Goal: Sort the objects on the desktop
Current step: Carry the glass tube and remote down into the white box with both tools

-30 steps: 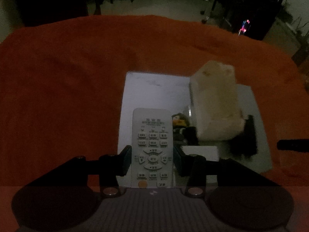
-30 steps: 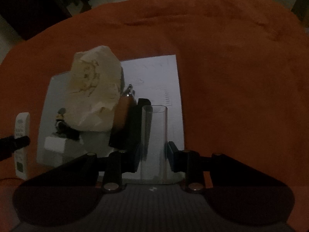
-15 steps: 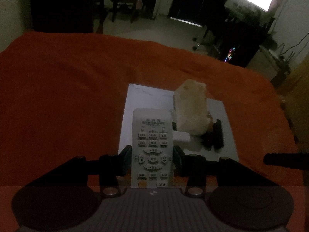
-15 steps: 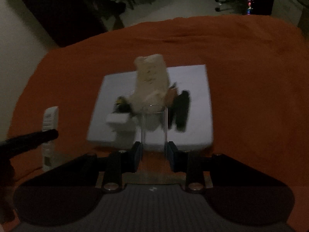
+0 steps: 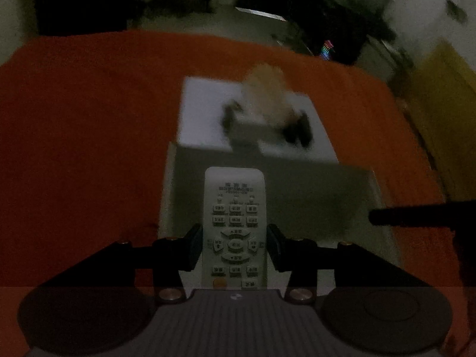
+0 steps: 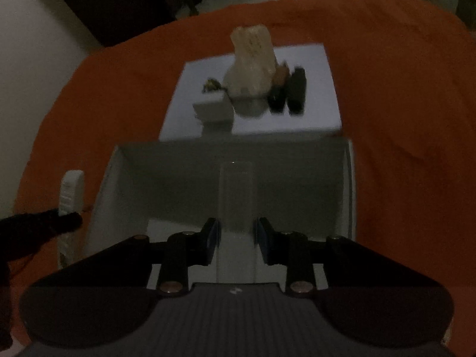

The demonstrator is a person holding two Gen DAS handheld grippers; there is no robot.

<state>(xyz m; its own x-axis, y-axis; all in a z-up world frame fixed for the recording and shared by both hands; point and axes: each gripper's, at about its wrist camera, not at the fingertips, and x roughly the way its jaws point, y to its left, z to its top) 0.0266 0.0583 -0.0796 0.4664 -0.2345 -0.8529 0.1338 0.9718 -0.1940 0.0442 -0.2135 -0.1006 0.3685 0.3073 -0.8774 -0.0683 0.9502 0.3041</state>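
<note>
Currently, left gripper fingers clamp a white remote; right gripper fingers clamp a clear tube. Both hover over an empty grey box. Beyond, a white sheet on the orange surface carries a crumpled bag and dark items.

Dim room, pale wall, dark furniture.

White remote clamped lengthwise — clear glass tube gripped upright, both above white box
</note>
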